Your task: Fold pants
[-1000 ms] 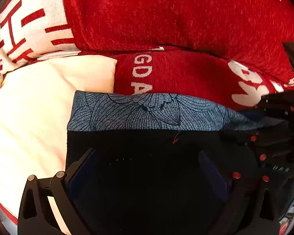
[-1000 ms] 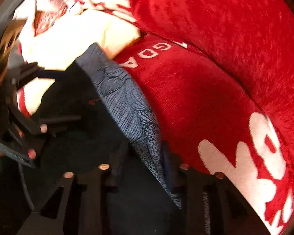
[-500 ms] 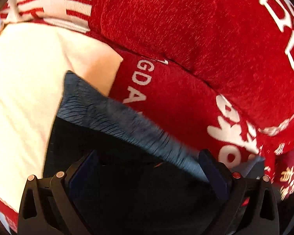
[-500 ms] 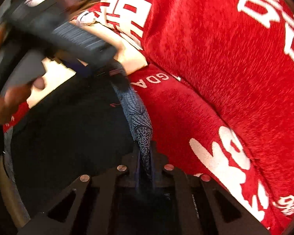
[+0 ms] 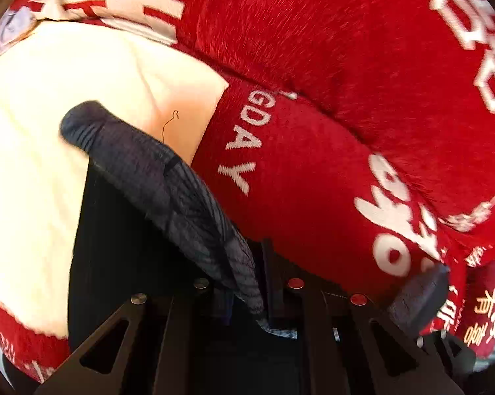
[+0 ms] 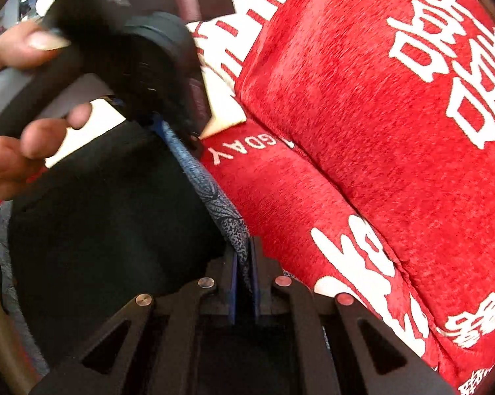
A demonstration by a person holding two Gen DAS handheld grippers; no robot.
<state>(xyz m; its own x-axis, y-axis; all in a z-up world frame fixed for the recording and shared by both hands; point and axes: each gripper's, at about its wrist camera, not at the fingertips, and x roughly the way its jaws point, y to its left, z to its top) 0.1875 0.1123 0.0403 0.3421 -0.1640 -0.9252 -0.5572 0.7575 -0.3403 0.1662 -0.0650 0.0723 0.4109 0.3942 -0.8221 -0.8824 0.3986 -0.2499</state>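
Pinching tight, the left gripper (image 5: pixel 247 283) clamps its narrow fingers on the grey-blue patterned waistband (image 5: pixel 168 191) of the black pants (image 5: pixel 122 250). Over on the other side, the right gripper (image 6: pixel 244 270) squeezes that same band at its edge, jaws nearly touching. The pants hang stretched between both, held above the red cushion (image 6: pixel 346 105) and the cream cloth (image 5: pixel 66 92).

The right tool (image 6: pixel 244 283) pinches the blue patterned waistband (image 6: pixel 214 194) of the black pants (image 6: pixel 109 217); the left tool (image 6: pixel 181 131) grips it farther along, red cushion (image 6: pixel 362 98) right.
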